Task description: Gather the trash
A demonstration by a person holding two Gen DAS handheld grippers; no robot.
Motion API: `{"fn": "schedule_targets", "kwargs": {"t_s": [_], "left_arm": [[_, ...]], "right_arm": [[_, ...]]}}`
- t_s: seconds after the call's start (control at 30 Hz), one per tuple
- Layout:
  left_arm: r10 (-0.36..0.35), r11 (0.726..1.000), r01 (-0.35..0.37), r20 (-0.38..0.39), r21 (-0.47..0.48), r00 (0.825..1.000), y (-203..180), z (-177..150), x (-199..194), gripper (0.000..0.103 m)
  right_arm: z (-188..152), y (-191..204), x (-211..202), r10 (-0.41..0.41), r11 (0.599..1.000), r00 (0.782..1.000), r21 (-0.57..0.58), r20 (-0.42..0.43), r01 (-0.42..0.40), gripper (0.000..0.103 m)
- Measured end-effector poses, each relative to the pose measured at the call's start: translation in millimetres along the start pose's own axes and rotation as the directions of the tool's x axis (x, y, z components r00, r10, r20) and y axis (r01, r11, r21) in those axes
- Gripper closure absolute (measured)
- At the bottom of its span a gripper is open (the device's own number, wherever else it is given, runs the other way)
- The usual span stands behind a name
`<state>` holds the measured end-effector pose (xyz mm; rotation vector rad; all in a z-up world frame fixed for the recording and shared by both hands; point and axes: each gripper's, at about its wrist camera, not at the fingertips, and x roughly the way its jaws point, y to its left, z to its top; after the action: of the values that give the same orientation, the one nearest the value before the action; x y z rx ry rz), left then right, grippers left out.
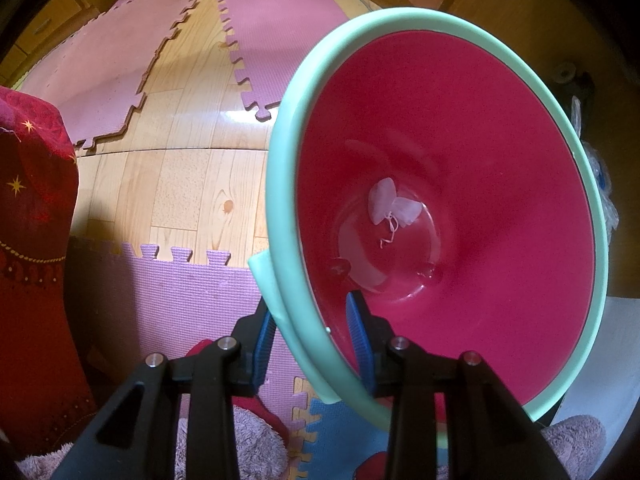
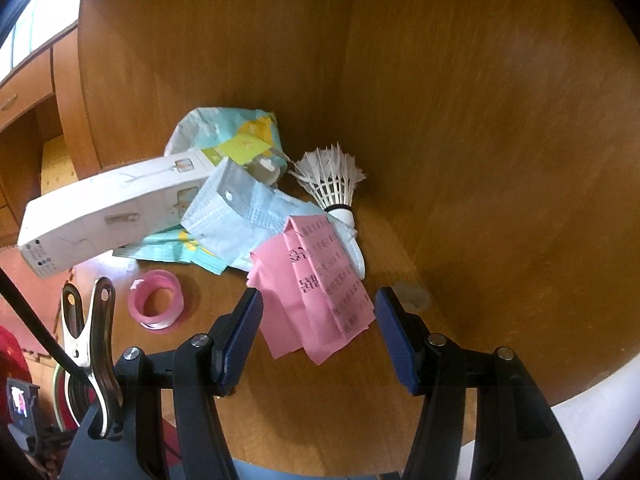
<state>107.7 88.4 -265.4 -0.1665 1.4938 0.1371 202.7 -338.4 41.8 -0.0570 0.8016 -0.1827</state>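
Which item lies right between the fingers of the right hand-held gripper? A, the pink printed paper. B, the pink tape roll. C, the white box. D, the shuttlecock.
A: the pink printed paper lies between the open fingers of the right hand-held gripper, with the pads apparently not yet pressing on it.

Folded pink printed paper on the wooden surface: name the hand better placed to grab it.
Right. Its open gripper frames the folded pink printed paper; the left gripper is clamped on the green-rimmed red basin.
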Motion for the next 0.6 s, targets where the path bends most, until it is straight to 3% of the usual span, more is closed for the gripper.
{"fn": "schedule_targets", "kwargs": {"t_s": [0.13, 0.2, 0.37, 0.6], "left_arm": [[-0.001, 1.0, 0.001, -0.001, 0.0, 1.0, 0, 0, 0, 0.066], [0.0, 1.0, 0.0, 0.0, 0.0, 1.0, 0, 0, 0, 0.066], [0.0, 1.0, 0.0, 0.0, 0.0, 1.0, 0, 0, 0, 0.066], [0.0, 1.0, 0.0, 0.0, 0.0, 1.0, 0, 1, 0, 0.066]], "right_arm": [[2, -2, 8, -0.004, 1.0, 1.0, 0.005, -0.03, 0.005, 0.044], [2, -4, 12, -0.005, 1.0, 0.999, 0.012, -0.043, 0.006, 0.05], [1, -4, 14, -0.006, 1.0, 0.998, 0.014, -0.07, 0.007, 0.078], [3, 2, 6, -0.023, 0.999, 0.999, -0.034, -0.046, 0.021, 0.091]]}}
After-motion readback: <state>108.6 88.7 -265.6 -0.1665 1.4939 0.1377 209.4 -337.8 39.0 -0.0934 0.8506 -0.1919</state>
